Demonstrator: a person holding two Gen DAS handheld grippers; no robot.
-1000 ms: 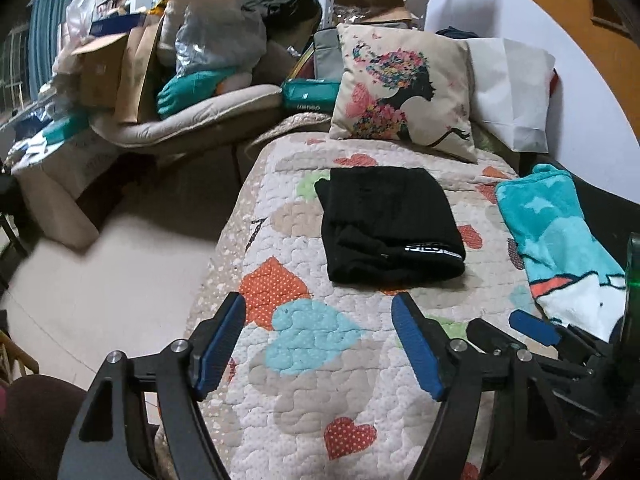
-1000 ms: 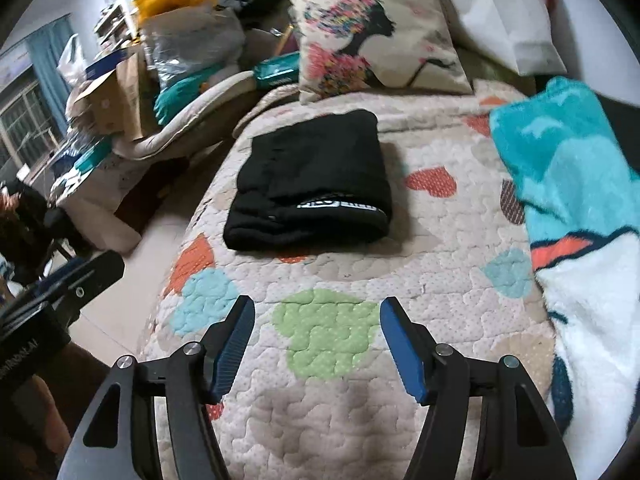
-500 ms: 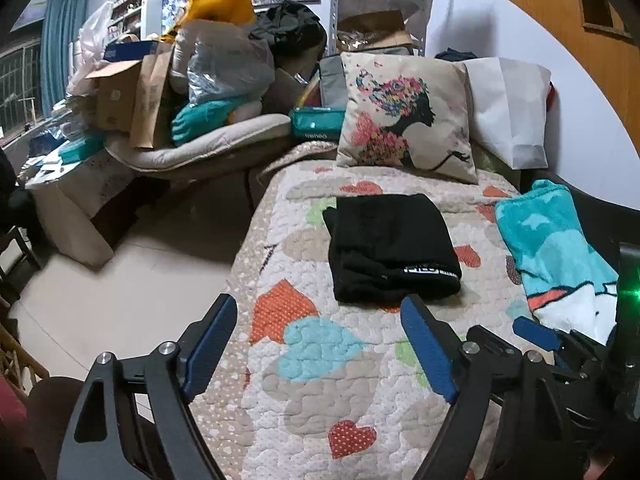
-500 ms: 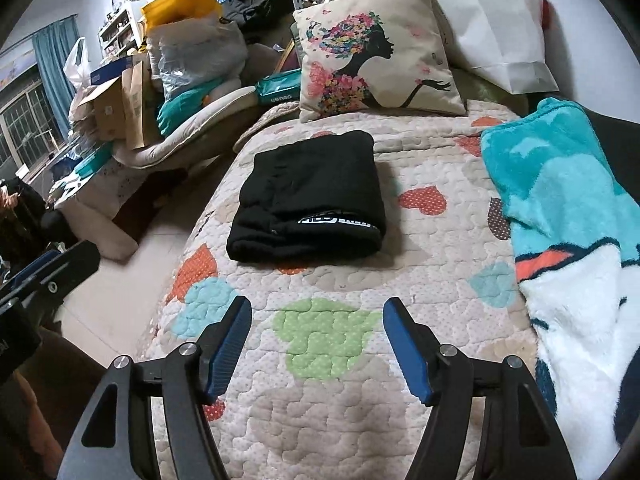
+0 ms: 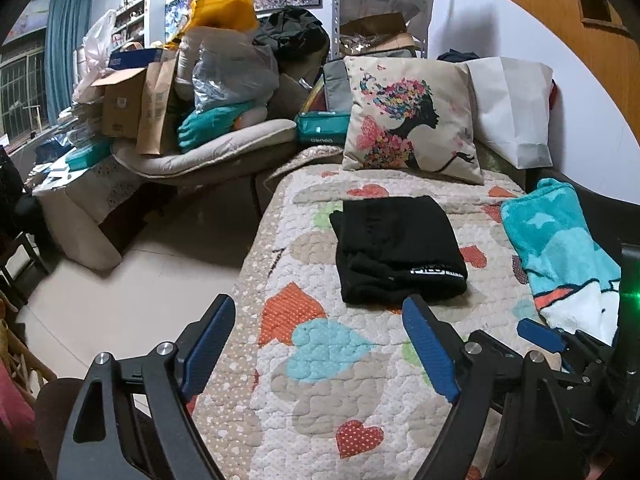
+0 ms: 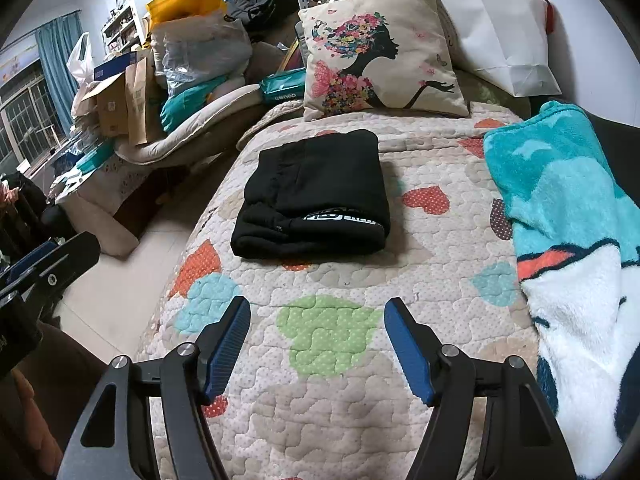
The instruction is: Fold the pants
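The black pants [image 5: 398, 249] lie folded in a compact rectangle on the heart-patterned quilt [image 5: 320, 364], with a white logo band on the near fold. They also show in the right wrist view [image 6: 316, 196]. My left gripper [image 5: 320, 344] is open and empty, held above the quilt's near part, well short of the pants. My right gripper [image 6: 316, 338] is open and empty, also back from the pants over the quilt [image 6: 332, 392]. The right gripper's blue tip shows at the left view's right edge [image 5: 540, 334].
A floral cushion [image 5: 412, 120] and white bag [image 5: 516, 108] stand at the bed's far end. A teal and white fleece blanket [image 6: 568, 216] lies along the right side. Piled boxes and bags [image 5: 180, 92] sit left, beyond the bare floor [image 5: 120, 288].
Both grippers have drawn back and risen from the bed; the folded pants look farther away and stay still. Both grippers remain open.
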